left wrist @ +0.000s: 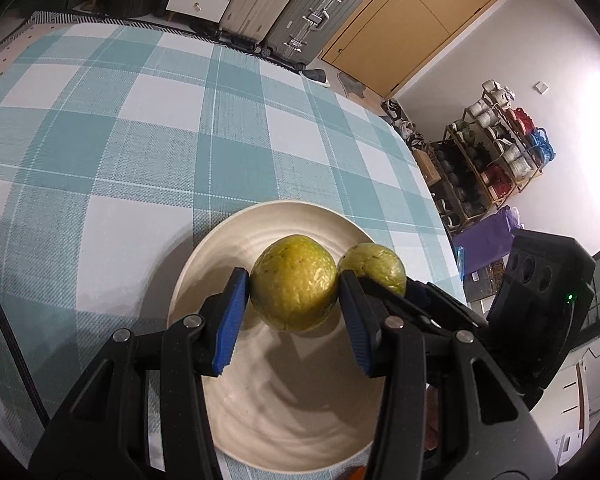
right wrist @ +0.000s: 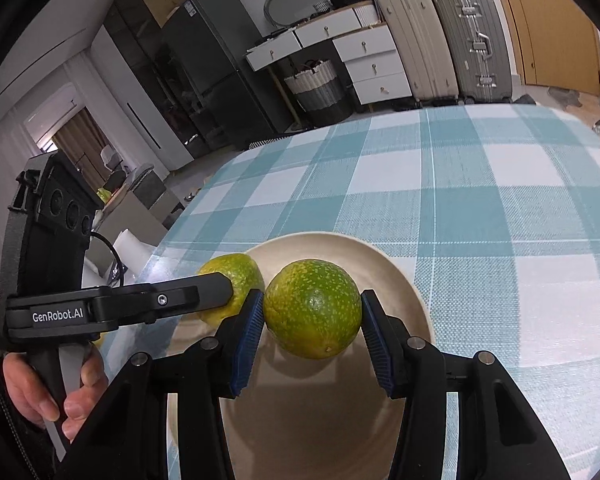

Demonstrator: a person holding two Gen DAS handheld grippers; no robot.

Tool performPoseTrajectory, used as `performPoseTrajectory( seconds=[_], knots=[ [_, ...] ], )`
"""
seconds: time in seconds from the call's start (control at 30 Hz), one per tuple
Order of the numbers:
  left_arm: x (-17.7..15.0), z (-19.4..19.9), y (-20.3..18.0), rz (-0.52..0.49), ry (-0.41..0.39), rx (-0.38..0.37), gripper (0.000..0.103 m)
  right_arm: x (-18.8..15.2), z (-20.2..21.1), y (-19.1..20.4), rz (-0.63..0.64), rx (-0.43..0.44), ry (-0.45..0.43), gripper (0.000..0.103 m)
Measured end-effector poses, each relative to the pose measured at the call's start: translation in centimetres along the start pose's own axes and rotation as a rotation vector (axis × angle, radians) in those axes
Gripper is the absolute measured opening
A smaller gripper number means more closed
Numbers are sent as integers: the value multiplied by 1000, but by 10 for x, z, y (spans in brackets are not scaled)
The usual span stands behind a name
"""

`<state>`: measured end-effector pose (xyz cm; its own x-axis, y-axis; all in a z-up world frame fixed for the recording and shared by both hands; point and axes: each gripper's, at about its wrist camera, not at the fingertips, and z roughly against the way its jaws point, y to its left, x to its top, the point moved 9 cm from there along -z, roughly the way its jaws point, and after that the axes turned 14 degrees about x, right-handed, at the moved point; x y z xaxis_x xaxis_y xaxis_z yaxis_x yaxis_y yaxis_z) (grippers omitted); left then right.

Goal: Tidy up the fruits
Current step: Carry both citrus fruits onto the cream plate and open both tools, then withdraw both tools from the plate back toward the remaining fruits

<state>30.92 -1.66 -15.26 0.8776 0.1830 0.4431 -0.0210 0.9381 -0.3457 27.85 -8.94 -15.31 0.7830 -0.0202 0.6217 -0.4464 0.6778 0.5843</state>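
My left gripper [left wrist: 293,279] is shut on a yellow-green round fruit [left wrist: 294,296], its blue pads pressed on both sides, just over a cream plate [left wrist: 204,248]. A second fruit [left wrist: 376,264] hangs right beside it, nearly touching. In the right wrist view my right gripper [right wrist: 311,299] is shut on that greener speckled fruit [right wrist: 312,316] over the same plate [right wrist: 404,276]. The left gripper's black finger [right wrist: 204,292] covers part of the other fruit [right wrist: 236,270] at the plate's left rim.
The plate sits near the edge of a table with a teal-and-white checked cloth [left wrist: 140,128]. A person's hand [right wrist: 60,392] grips the left tool's handle. Suitcases [right wrist: 472,40], drawers and a basket stand beyond the far edge; a shoe rack [left wrist: 496,152] is off to the right.
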Motion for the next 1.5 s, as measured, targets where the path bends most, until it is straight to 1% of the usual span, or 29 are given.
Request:
performPoseTrajectory(
  seconds=[0.03, 0.1, 0.17, 0.27, 0.3, 0.37, 0.43, 0.47, 0.57, 0.7, 0.77, 0.83, 0.9, 0.97, 1.03, 1.13, 1.2, 1.27, 1.33, 1.37, 1.5],
  knots=[
    [0, -2, 0, 0, 3, 1, 43, 0, -2, -2, -3, -3, 3, 49],
    [3, -2, 0, -11, -15, 25, 43, 1, -4, -6, -9, -7, -2, 49],
    [6, -3, -2, -20, -25, 28, 43, 4, -5, -8, -12, -9, -11, 50],
    [10, -8, -1, 20, -4, 9, 44, 5, -8, -10, -20, 7, -7, 51],
    [11, -9, -1, 29, 1, 6, 44, 6, -9, -9, -20, 17, -10, 53],
    [13, -9, 1, 45, 2, 10, 44, 9, -7, -7, -13, 12, -16, 55],
    [15, -5, 1, 46, -3, 24, 51, 12, -2, -5, 4, 0, -33, 61],
    [15, -1, 1, 48, -11, 22, 54, 15, 4, -4, 12, -13, -49, 63],
    [14, 9, 0, 44, -31, 29, 54, 19, 19, 1, 19, -15, -88, 66],
    [9, 24, -1, 34, -46, 40, 55, 19, 35, 5, 21, -32, -110, 68],
    [4, 31, -1, 21, -56, 58, 55, 17, 44, 8, 24, -41, -117, 71],
    [-2, 40, -1, 10, -66, 81, 57, 15, 51, 11, 17, -51, -130, 76],
    [-8, 49, -1, -8, -76, 103, 58, 13, 58, 13, 8, -48, -141, 77],
    [-15, 58, -1, -25, -92, 127, 58, 11, 66, 17, 17, -68, -148, 78],
    [-21, 67, 1, -38, -105, 157, 60, 9, 73, 21, 28, -90, -151, 82],
    [-32, 82, 3, -49, -127, 188, 66, 4, 82, 28, 38, -94, -157, 85],
    [-39, 92, 7, -53, -149, 228, 74, 0, 88, 33, 44, -101, -157, 87],
    [-44, 102, 11, -52, -182, 256, 74, -5, 91, 37, 48, -111, -155, 87],
    [-49, 111, 14, -50, -200, 277, 78, -10, 94, 42, 51, -117, -148, 87],
    [-51, 115, 16, -48, -206, 289, 82, -13, 96, 44, 55, -118, -144, 87],
    [-62, 128, 22, -48, -219, 325, 82, -23, 103, 56, 82, -127, -135, 87]
  ],
)
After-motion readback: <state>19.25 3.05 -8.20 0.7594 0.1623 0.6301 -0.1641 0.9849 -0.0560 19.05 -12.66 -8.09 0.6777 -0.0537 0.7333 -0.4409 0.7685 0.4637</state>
